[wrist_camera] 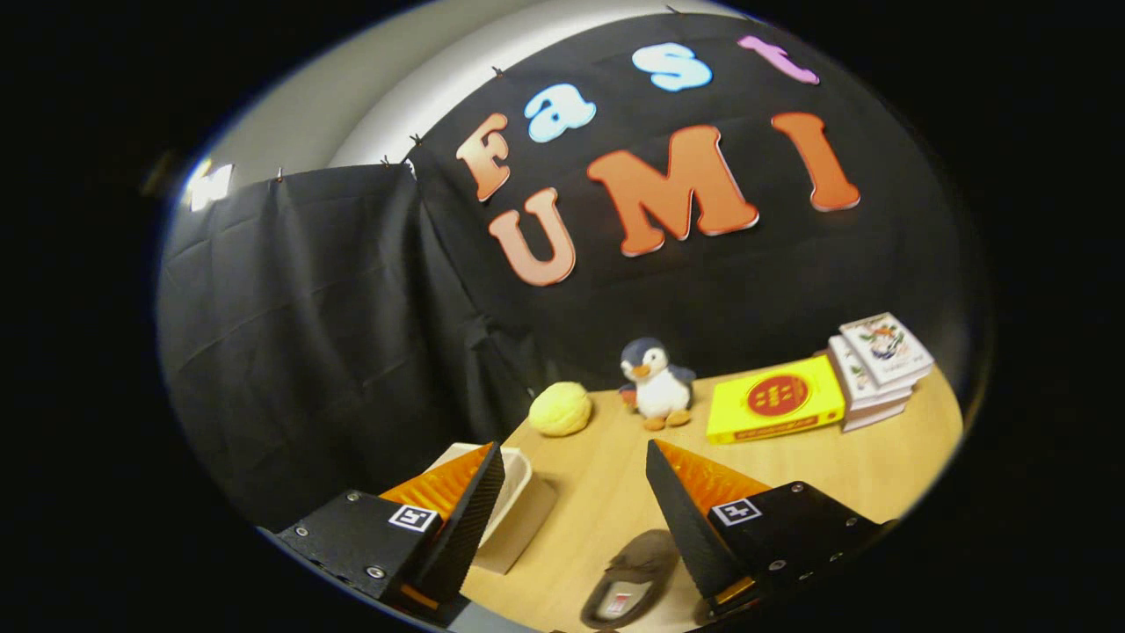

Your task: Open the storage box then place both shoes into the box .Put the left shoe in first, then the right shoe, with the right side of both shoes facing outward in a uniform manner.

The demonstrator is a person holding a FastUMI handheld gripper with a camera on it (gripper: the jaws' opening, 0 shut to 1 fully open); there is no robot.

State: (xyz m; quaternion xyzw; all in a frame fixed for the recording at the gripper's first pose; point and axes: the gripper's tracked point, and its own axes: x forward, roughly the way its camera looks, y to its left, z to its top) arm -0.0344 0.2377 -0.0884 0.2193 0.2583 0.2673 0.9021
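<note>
My gripper (571, 462) is open above the wooden table (844, 475), with nothing between its fingers. A grey-brown slipper-like shoe (628, 576) lies on the table low down, just inside the right finger (694, 519), its opening facing up. A cream storage box (518, 510) stands behind the left finger (466, 505), which hides most of it. I cannot tell whether the box is open or closed.
Along the black cloth wall at the far side of the table sit a yellow ball-like object (560, 409), a plush penguin (656, 382), a yellow box with a red disc (775, 400) and a stack of books (879, 369).
</note>
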